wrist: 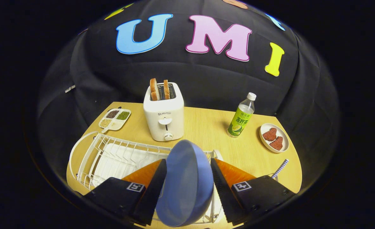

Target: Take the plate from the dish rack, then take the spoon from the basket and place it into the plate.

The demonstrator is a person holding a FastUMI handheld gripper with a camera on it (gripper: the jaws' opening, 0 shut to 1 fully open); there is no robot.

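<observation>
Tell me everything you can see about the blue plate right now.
The plate is plain blue, smooth and matte, deep like a shallow bowl. It stands on edge, tilted, between the fingers of the gripper, which press on it from both sides. It sits over the white wire dish rack, in front of the toaster.

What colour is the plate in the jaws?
Blue plate, clearest in the gripper view.

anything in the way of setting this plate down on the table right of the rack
Nothing visible blocks it. The gripper is shut on the blue round plate, held on edge above the white wire dish rack. Beyond the fingers, bare wooden table lies between the white toaster and the green-labelled bottle.
</observation>
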